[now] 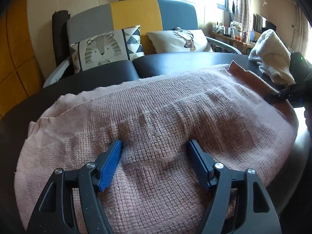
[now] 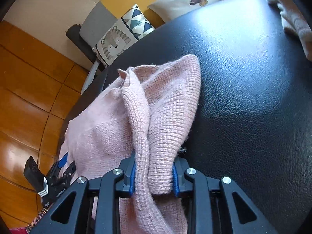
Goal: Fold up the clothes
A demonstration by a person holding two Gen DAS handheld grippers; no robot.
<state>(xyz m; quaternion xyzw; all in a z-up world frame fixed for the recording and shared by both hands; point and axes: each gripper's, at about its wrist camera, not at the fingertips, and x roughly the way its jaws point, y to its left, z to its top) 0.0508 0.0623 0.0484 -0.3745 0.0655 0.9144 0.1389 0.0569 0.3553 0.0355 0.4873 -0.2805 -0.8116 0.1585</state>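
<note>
The left gripper (image 1: pixel 155 146) hovers wide open over the near part of the pink sweater (image 1: pixel 165 117), which lies spread across the black table (image 1: pixel 175 62). Further right, the right gripper (image 2: pixel 153 177) is clamped on a bunched fold of the sweater. At the table's far right edge sits a white garment (image 1: pixel 271 54).

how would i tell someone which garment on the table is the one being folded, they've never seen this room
Start at the dark round table in front of the patchwork sofa. The garment is the big pink knit sweater spread over the near side, one bunched part clamped in the right gripper. The only other clothing is a white fluffy heap at the far right edge.
</note>
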